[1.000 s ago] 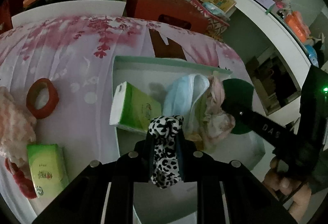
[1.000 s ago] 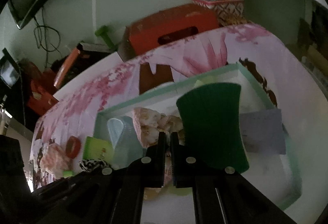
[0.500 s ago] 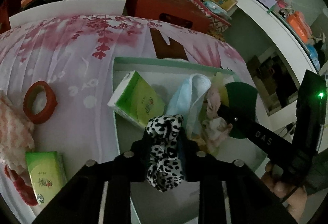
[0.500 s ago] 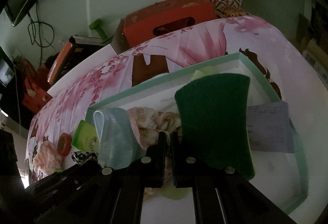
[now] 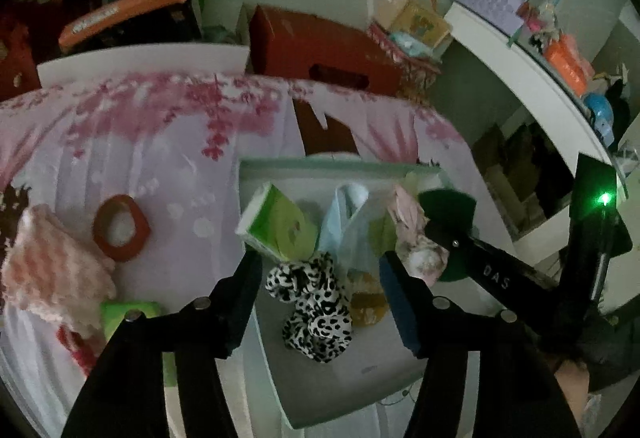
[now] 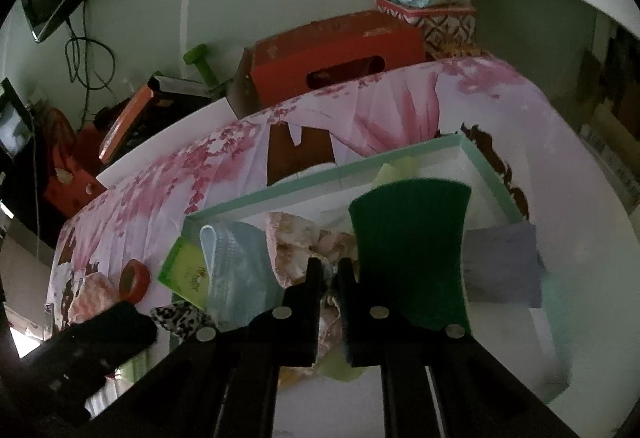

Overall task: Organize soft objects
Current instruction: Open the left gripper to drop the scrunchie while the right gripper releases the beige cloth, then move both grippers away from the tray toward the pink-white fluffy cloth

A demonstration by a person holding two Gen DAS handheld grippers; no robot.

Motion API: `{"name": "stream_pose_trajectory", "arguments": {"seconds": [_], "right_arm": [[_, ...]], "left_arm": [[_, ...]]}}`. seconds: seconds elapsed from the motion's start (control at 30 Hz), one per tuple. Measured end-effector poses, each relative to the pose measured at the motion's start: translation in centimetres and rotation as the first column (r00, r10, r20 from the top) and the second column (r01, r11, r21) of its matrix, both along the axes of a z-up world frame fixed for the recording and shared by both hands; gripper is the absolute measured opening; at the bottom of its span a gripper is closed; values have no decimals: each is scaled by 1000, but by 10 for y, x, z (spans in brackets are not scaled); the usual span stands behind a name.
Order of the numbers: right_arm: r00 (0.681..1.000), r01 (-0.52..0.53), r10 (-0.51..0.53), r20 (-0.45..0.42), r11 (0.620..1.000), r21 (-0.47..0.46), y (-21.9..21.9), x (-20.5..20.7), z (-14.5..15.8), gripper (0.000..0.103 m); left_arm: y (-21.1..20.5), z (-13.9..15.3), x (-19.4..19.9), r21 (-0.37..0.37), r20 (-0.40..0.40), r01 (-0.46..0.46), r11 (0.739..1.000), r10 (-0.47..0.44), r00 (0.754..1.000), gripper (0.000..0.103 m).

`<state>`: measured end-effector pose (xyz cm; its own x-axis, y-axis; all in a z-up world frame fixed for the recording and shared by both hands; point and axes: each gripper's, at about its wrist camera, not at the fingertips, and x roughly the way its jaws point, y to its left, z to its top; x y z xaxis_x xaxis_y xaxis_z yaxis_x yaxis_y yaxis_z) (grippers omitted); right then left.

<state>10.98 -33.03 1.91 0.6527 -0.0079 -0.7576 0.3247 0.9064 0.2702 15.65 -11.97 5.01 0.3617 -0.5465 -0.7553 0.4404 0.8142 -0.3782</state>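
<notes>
A leopard-print scrunchie (image 5: 312, 306) lies in the mint-rimmed white box (image 5: 332, 167), between the fingers of my open left gripper (image 5: 320, 270). Behind it in the box are a green tissue pack (image 5: 280, 224), a blue face mask (image 5: 346, 222) and a pink floral cloth (image 5: 416, 234). My right gripper (image 6: 330, 270) is shut, with the floral cloth (image 6: 300, 238) at its tips and a green sponge (image 6: 412, 250) just to their right; what the tips pinch is hidden. The box rim (image 6: 320, 177) also shows in the right wrist view.
On the floral bedspread left of the box lie a red tape ring (image 5: 120, 228), a pink knitted cloth (image 5: 52, 270) and another green tissue pack (image 5: 128, 312). A lilac note (image 6: 500, 262) lies in the box. A red carton (image 5: 324, 57) stands behind the bed.
My left gripper has opened and let go of the leopard scrunchie, which now lies in the box. The right gripper has stayed shut by the green sponge.
</notes>
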Motion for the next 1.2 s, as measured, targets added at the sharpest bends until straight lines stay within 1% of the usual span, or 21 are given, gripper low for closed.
{"name": "stream_pose_trajectory", "arguments": {"seconds": [0.1, 0.2, 0.27, 0.3, 0.33, 0.37, 0.4, 0.43, 0.47, 0.5, 0.57, 0.6, 0.63, 0.67, 0.73, 0.8, 0.93, 1.2], "right_arm": [[1000, 0, 0, 20, 1000, -11, 1, -4, 8, 11], [1000, 3, -3, 20, 1000, -9, 0, -4, 8, 23], [1000, 5, -5, 2, 1000, -11, 0, -2, 5, 26], [1000, 6, -6, -8, 1000, -10, 0, -1, 3, 31], [1000, 8, -8, -15, 1000, -10, 0, -1, 2, 38], [1000, 10, -10, -17, 1000, -9, -1, -1, 1, 42], [1000, 11, -11, -18, 1000, -10, -1, -1, 1, 51], [1000, 12, -13, -16, 1000, -13, -1, -2, 2, 55], [1000, 12, -12, -15, 1000, -16, -1, -2, 2, 56], [1000, 10, -10, -14, 1000, -19, 0, -2, 2, 58], [1000, 13, -14, -22, 999, -40, 1, 0, 2, 66], [1000, 10, -12, -26, 999, -46, 2, 0, 1, 72], [999, 11, -12, -29, 999, -53, 3, 1, 0, 75], [999, 11, -13, -33, 998, -59, 3, 1, 0, 77], [999, 10, -13, -42, 998, -62, 4, 2, -2, 94], [999, 12, -15, -42, 998, -67, 4, 3, -3, 103], [999, 13, -16, -35, 996, -88, 6, 2, -3, 103], [999, 10, -13, -36, 996, -84, 6, 3, -3, 103]], "left_arm": [[7, 7, 1, 8, 33, -30, 1000, 30, 999, 67], [12, 8, 3, 8, 37, -48, 999, 48, 998, 68], [13, 6, 5, 24, 40, -60, 998, 59, 997, 68], [14, 6, 5, 32, 44, -64, 997, 63, 997, 69], [14, 5, 5, 42, 50, -68, 997, 66, 997, 69], [13, 5, 5, 52, 56, -71, 996, 68, 996, 71], [13, 4, 5, 57, 60, -73, 996, 70, 996, 74], [13, 3, 6, 67, 63, -79, 995, 74, 995, 80], [13, 1, 7, 78, 66, -85, 993, 80, 995, 82], [13, 0, 7, 88, 70, -91, 992, 85, 994, 82], [14, -5, 10, 121, 74, -110, 987, 101, 992, 85], [15, -8, 12, 140, 74, -122, 983, 113, 991, 87], [15, -10, 13, 152, 72, -130, 980, 121, 990, 95], [16, -12, 14, 163, 69, -139, 977, 129, 989, 97], [17, -15, 15, 174, 64, -142, 974, 133, 989, 98], [17, -16, 15, 193, 71, -153, 969, 142, 987, 98], [19, -17, 16, 212, 72, -164, 963, 152, 986, 98], [21, -18, 16, 220, 70, -172, 960, 160, 985, 98]]}}
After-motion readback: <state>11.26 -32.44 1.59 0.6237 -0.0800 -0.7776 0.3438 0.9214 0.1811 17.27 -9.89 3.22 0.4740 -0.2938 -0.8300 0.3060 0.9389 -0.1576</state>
